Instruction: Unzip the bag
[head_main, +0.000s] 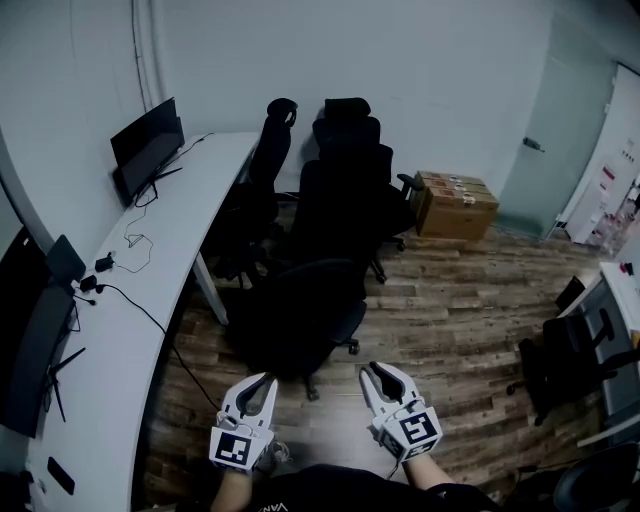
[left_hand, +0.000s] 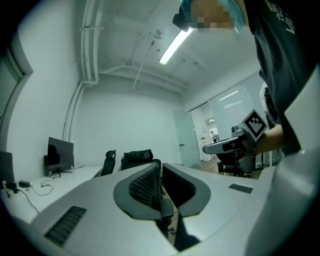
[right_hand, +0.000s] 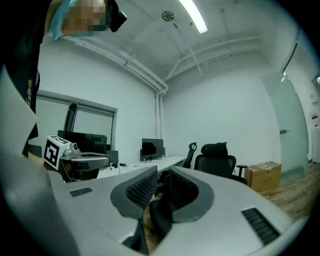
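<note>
You hold both grippers low in the frame, side by side and level, pointing out over the wood floor (head_main: 450, 320) toward the black office chairs (head_main: 330, 250). Your left gripper (head_main: 268, 378) is clenched tight on nothing — the pads meet. Your right gripper (head_main: 373, 368) is all but closed too, with only a sliver between its tips and nothing grasped. The white desk (head_main: 150, 290) runs up the left side. No view shows the bag, so you cannot tell where it is or how it looks.
</note>
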